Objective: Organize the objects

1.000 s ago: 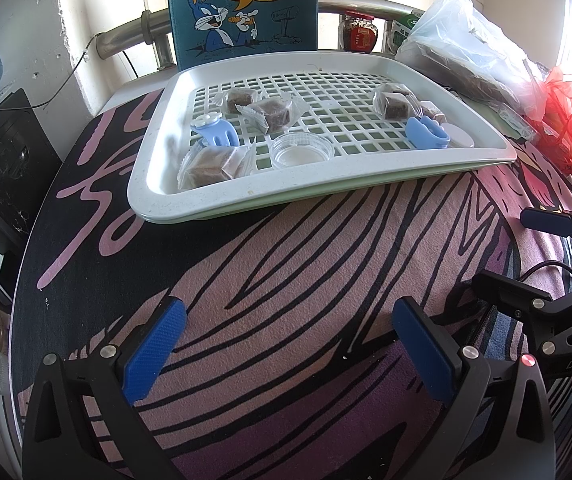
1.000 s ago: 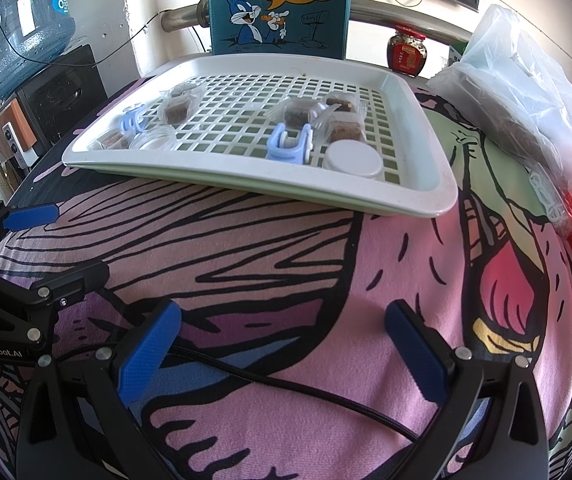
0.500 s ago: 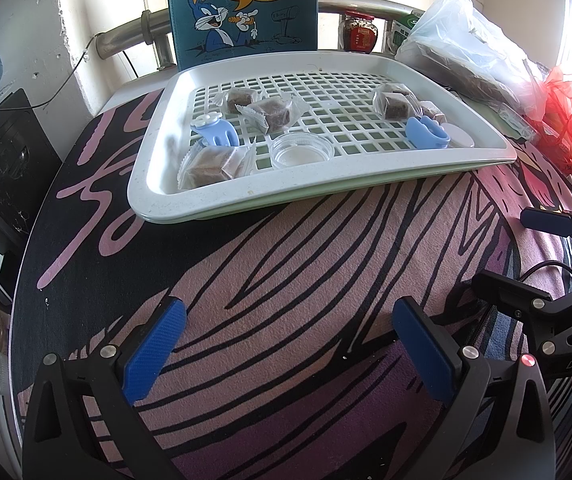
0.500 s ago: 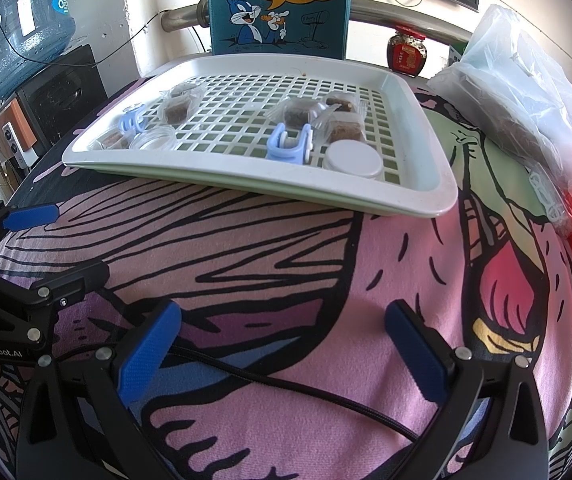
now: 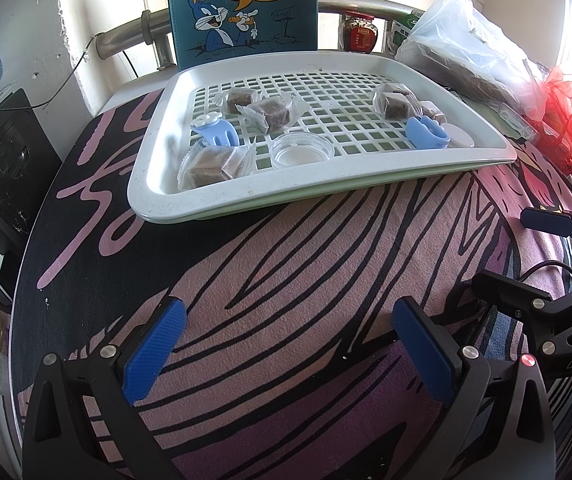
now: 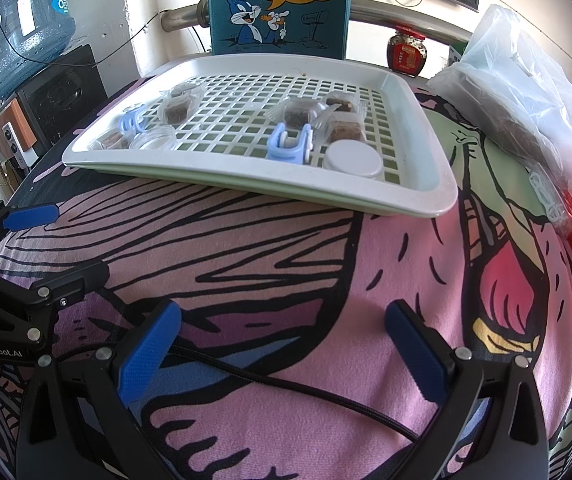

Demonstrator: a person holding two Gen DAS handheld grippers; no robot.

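Left wrist view shows the left gripper (image 5: 288,344) low above the cloth (image 5: 286,264), its jaws spread wide and holding nothing. The right gripper (image 6: 280,350) hangs the same way, jaws spread and empty, with a black cable (image 6: 286,376) lying on the cloth between its fingers. Both grippers are well apart from the tray (image 5: 158,184), which sits at the far side of the cloth. On the tray grid lie wrapped brown cakes (image 5: 212,162), two blue clips (image 5: 214,134), a clear dish (image 5: 301,151) and a white lid (image 6: 353,159). One clip, the dish and some cakes are near the left edge of the tray; the other clip (image 6: 290,146), the lid and more cakes are near its right edge. Behind the tray stands a cartoon box (image 6: 280,4), and plastic bags (image 6: 526,80) lie at the right.
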